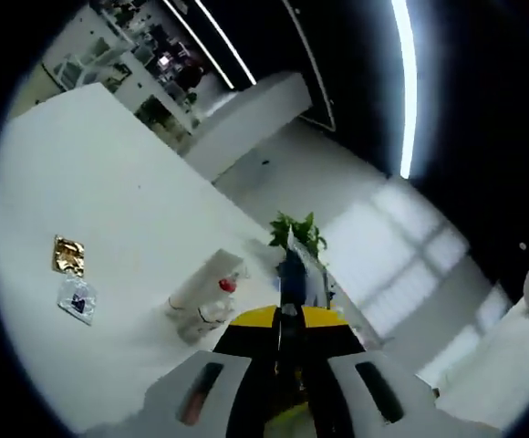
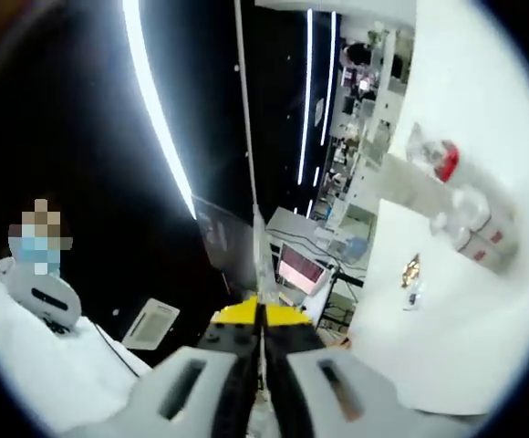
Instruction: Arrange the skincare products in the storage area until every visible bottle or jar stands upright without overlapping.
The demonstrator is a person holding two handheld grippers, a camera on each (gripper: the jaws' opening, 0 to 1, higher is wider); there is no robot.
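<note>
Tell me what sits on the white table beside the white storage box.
Clear bottles, one red-capped, lie against the white storage box; two sachets lie apart on the table. The box's inside is hidden.

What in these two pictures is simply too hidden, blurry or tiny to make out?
- Left gripper view: the bottles on the white table are small and blurred; their labels are unreadable and their number is unclear.
- Left gripper view: the gold packet and clear packet are too small to identify.
- Left gripper view: the left gripper covers the plant's base.
- Right gripper view: the bottles blur together, tilted with the camera.

Left gripper jaws closed, right gripper seemingly closed
</note>
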